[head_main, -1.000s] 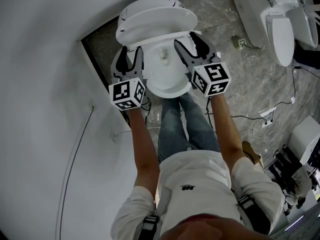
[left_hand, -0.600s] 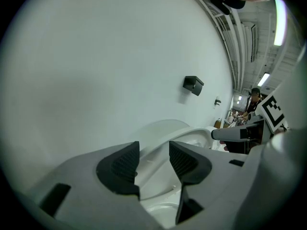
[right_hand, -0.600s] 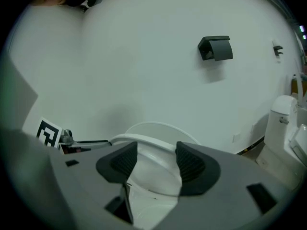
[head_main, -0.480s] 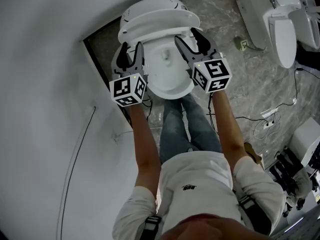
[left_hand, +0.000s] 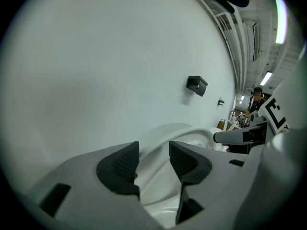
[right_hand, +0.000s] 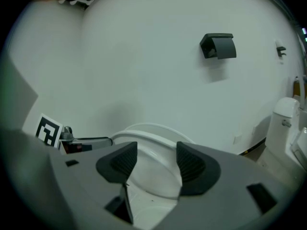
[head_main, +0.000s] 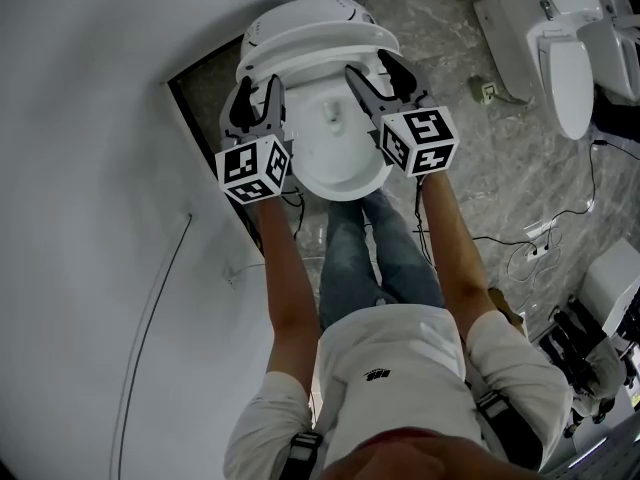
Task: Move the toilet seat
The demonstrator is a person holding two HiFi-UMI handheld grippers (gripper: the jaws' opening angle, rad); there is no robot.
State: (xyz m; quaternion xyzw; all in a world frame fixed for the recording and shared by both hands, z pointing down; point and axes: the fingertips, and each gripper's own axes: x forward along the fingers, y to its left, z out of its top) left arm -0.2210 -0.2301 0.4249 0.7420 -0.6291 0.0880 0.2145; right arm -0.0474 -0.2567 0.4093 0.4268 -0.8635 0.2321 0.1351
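The white toilet seat (head_main: 318, 40) stands half raised over the bowl (head_main: 338, 158), with the lid (head_main: 300, 10) behind it. My left gripper (head_main: 258, 86) is at the seat's left edge. My right gripper (head_main: 368, 66) is at its right edge. In the left gripper view the jaws (left_hand: 153, 159) stand apart, and the seat's rim (left_hand: 165, 137) runs through the gap without the pads pressing on it. The right gripper (right_hand: 156, 159) is open too, with the seat's ring (right_hand: 148, 128) showing just beyond its pads. The left gripper's marker cube (right_hand: 48, 131) shows there at the left.
A white wall (head_main: 90, 168) curves close along the left. A black fitting (right_hand: 218, 46) hangs on the wall behind the toilet. Other toilets (head_main: 555, 38) stand at the top right, and cables (head_main: 530, 238) lie on the marble floor. The person's legs stand against the bowl's front.
Both grippers have moved a little toward the toilet's back. The seat looks slightly steeper than a second ago.
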